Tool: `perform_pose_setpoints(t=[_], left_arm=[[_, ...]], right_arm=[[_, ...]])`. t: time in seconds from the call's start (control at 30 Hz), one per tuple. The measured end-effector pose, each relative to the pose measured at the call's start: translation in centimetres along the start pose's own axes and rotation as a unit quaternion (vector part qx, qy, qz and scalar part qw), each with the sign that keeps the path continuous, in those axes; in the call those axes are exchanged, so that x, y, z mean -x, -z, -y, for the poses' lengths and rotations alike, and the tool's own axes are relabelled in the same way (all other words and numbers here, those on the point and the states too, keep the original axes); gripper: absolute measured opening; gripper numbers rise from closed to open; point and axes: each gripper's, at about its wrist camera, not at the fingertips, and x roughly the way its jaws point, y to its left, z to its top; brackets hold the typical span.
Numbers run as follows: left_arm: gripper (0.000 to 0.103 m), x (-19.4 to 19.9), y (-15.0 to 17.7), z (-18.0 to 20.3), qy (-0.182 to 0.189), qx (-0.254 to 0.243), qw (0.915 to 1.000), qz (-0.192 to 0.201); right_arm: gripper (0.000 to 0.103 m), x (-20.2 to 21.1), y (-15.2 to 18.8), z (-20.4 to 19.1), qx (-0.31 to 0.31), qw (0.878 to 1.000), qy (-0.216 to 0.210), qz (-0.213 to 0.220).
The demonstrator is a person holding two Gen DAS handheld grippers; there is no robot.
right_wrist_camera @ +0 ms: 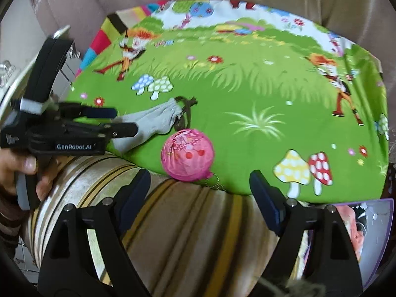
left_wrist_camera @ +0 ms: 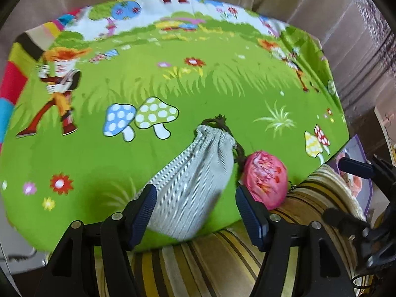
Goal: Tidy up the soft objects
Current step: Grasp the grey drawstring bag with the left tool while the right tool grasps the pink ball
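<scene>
Left wrist view: your left gripper spread wide, grey herringbone drawstring pouch between its fingers, untouched | right gripper released, pink patterned soft ball just ahead | centre pouch's bulk, avoid brown cord, close gently.
</scene>
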Motion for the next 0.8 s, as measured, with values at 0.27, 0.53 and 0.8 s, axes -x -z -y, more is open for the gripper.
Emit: perform_pose_setpoints(t=[0.27,0.53,0.8], left_arm=[[0.069,-2.7,-1.3,-0.6,0.002,-0.026,0.9991,-0.034],[0.048,-3.9,-1.8,0.4,0.004,-0.062,0.9975,-0.033],[0.016,-3.2,-1.8,-0.3,0.041,-0.033,0.9986,-0.006]], right_arm=[[0.086,-4.7,-1.7,-1.5,0.025,0.998,-0.009,-0.056],[0.086,-7.7,-2.5,-1.6,0.030,0.996,0.000,-0.087],[0.085,-9.8,-3.2,-1.6,0.029,0.995,0.015,-0.098]])
